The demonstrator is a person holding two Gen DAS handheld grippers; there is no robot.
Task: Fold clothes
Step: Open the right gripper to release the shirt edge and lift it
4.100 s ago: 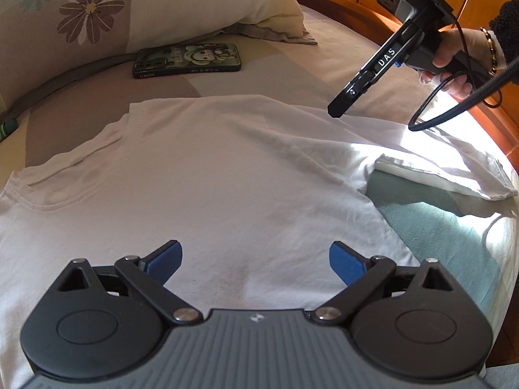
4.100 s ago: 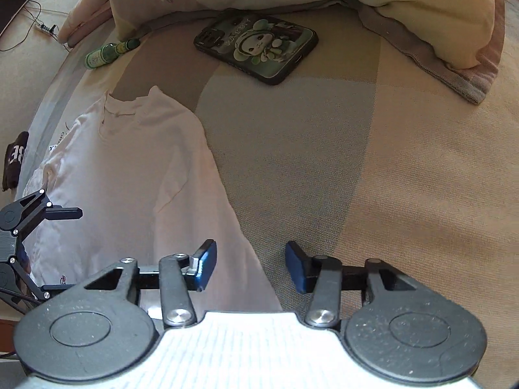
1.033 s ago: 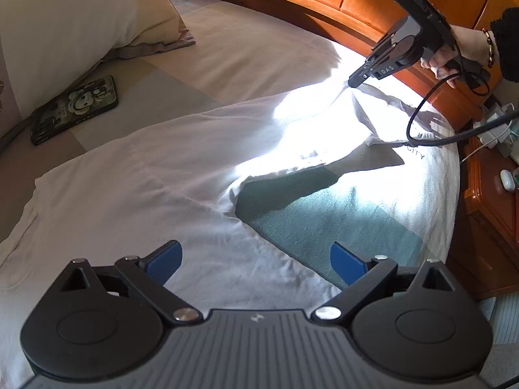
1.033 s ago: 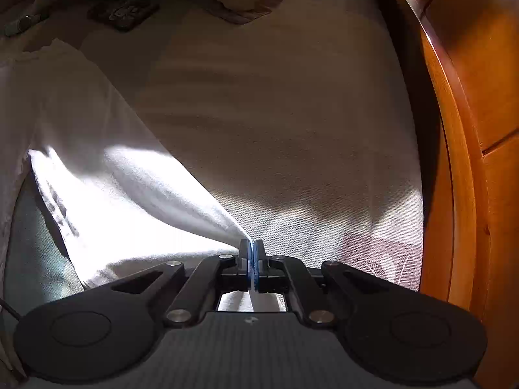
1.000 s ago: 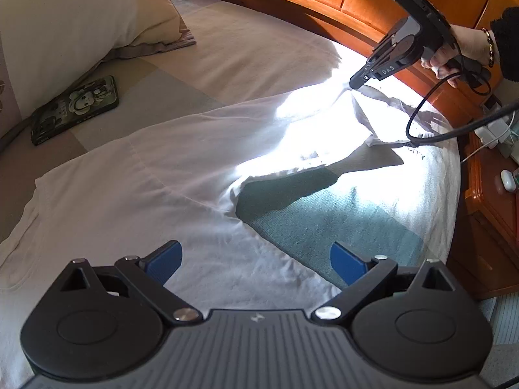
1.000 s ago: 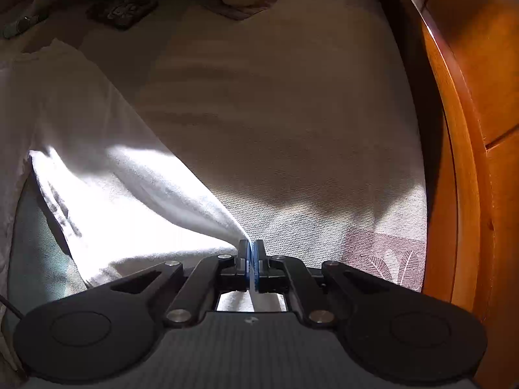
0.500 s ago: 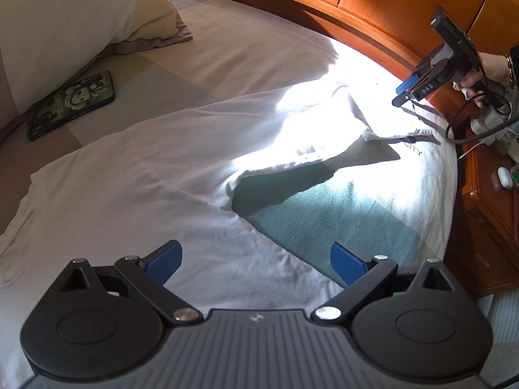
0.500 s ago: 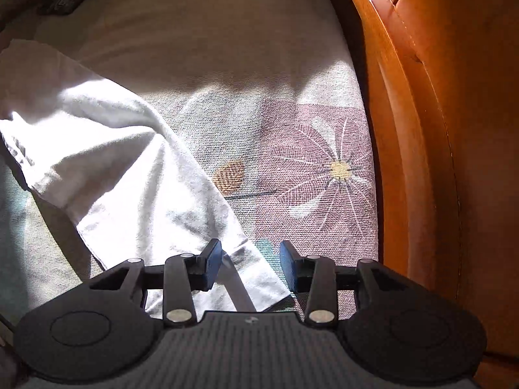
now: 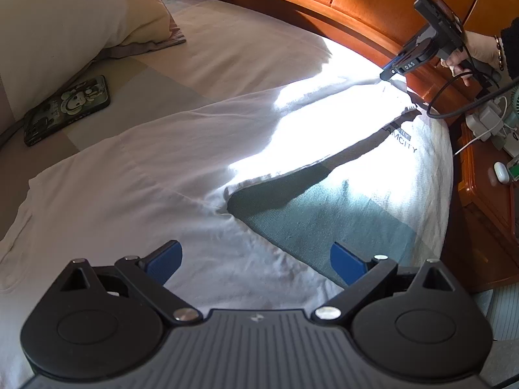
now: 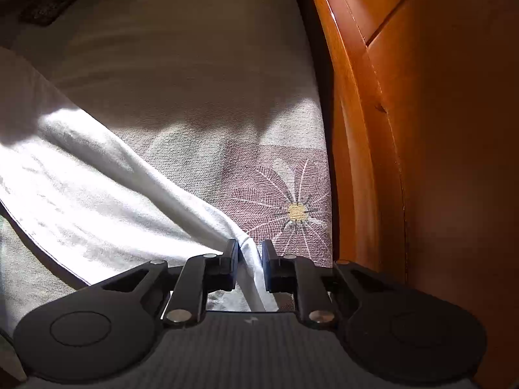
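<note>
A white long-sleeved shirt (image 9: 136,175) lies spread on the bed, one sleeve (image 9: 324,120) stretched out toward the wooden bed frame. My right gripper (image 10: 249,254) points down at the sleeve's end (image 10: 248,259) beside the frame; its jaws are closing, with a raised ridge of the cloth between the pads and a narrow gap still showing. The left wrist view shows that gripper (image 9: 387,74) at the sleeve tip, held by a hand (image 9: 470,52). My left gripper (image 9: 256,259) hovers open over the shirt's body, gripping nothing.
The wooden bed frame (image 10: 405,129) runs close along the right gripper's right side. A phone in a cartoon case (image 9: 68,107) and a pillow (image 9: 71,22) lie at the far left. A nightstand with chargers and cables (image 9: 489,120) stands past the bed's edge.
The right gripper let go of the sleeve, opened, shifted toward the bed frame and is narrowing around the sleeve's end. The sleeve now lies stretched further out. The left gripper stayed put.
</note>
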